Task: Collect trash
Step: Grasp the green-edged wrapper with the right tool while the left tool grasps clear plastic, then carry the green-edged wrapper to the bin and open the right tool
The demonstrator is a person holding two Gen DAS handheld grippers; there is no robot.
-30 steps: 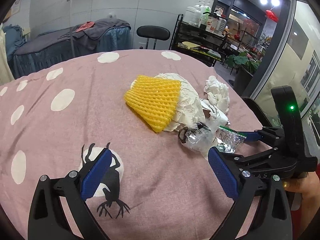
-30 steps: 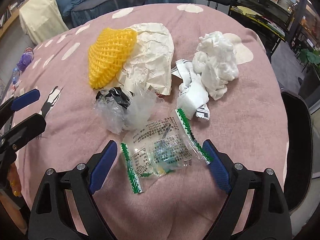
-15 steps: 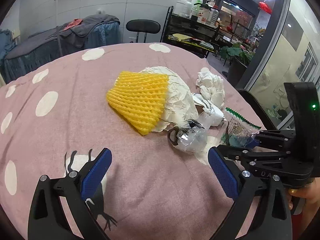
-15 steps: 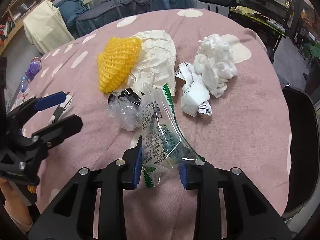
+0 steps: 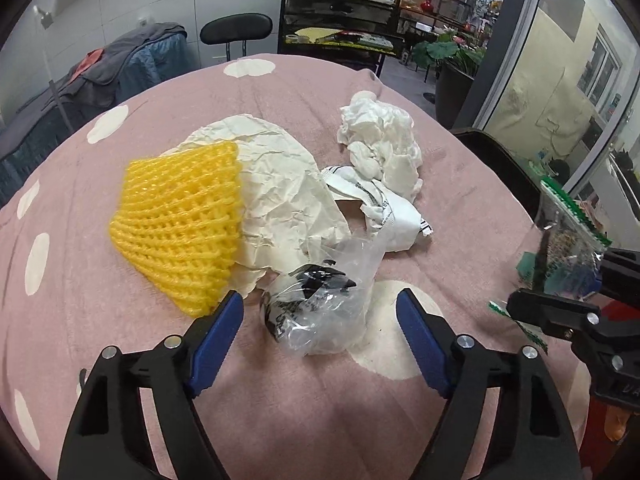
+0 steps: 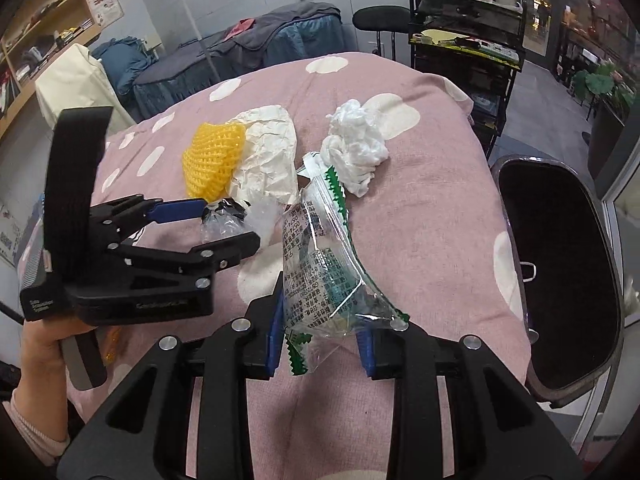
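My right gripper is shut on a clear green-edged wrapper and holds it up off the pink table; the wrapper also shows in the left wrist view. My left gripper is open, with its fingers on either side of a crumpled clear plastic bag with a black piece; the left gripper also shows in the right wrist view. Behind lie a yellow foam net, cream crumpled paper, a white printed wrapper and a white tissue wad.
A dark bin stands at the table's right edge. The pink dotted tablecloth covers the round table. A black stool, a metal shelf rack and a covered bed stand beyond the far edge.
My right gripper closed on the green-edged wrapper and lifted it off the table. My left gripper moved forward and right to straddle the clear plastic bag.
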